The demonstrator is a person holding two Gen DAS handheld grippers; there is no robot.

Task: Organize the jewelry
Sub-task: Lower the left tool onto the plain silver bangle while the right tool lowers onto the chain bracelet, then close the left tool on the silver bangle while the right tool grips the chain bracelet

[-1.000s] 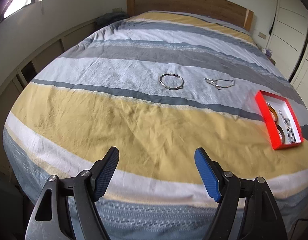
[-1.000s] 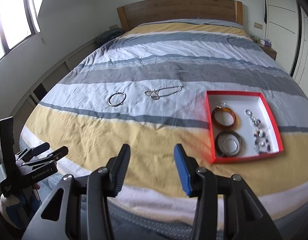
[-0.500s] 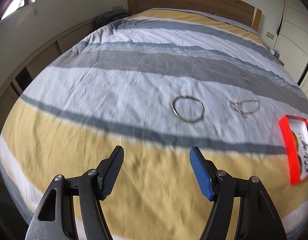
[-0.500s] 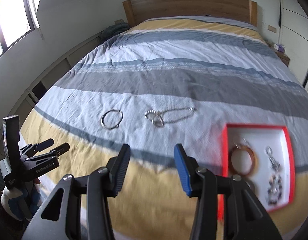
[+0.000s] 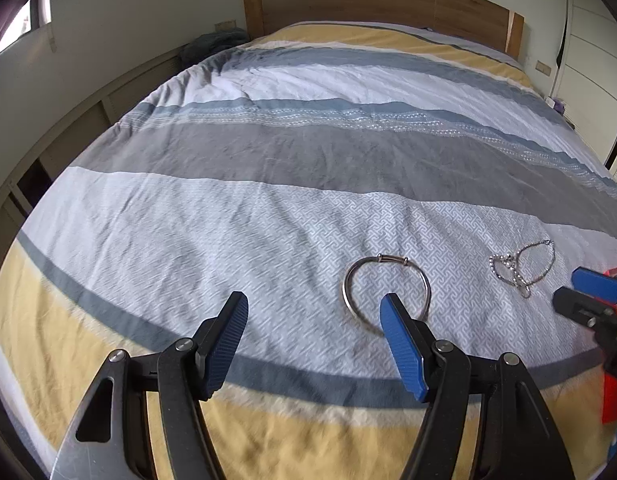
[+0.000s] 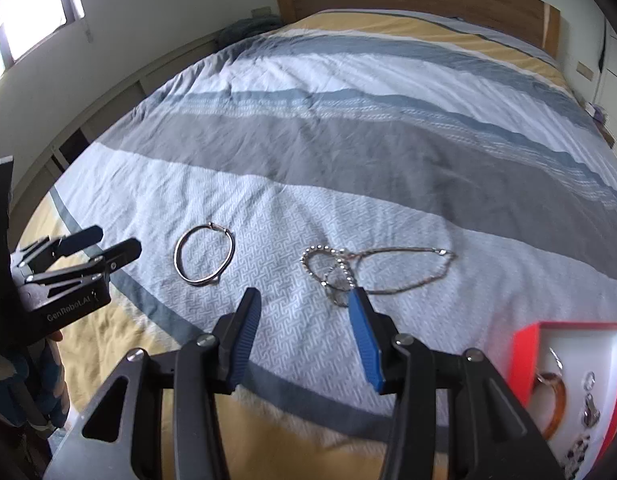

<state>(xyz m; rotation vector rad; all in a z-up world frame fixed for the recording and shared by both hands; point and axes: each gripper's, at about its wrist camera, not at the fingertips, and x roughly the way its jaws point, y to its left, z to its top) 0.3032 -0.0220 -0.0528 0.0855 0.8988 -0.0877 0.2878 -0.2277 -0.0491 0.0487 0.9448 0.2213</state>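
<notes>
A silver bangle [image 5: 386, 290] lies flat on the striped bedspread [image 5: 236, 216], just beyond my left gripper's right fingertip. My left gripper [image 5: 314, 304] is open and empty, low over the bed. A silver chain tangle [image 5: 522, 266] lies to the bangle's right. In the right wrist view the bangle [image 6: 204, 254] is at left and the chain [image 6: 372, 266] lies just beyond my right gripper [image 6: 304, 300], which is open and empty. A red jewelry box with white inside [image 6: 528, 340] at lower right holds an amber bangle [image 6: 552, 402] and small pieces.
The wooden headboard [image 5: 372, 0] stands at the far end. Low shelving [image 5: 68, 128] runs along the wall left of the bed. White wardrobe doors [image 5: 596, 40] are at the right. The left gripper shows at the left edge of the right wrist view [image 6: 68, 272].
Both grippers have moved forward over the bed toward the jewelry. The bangle and chain now look much larger and nearer. Both grippers stay open.
</notes>
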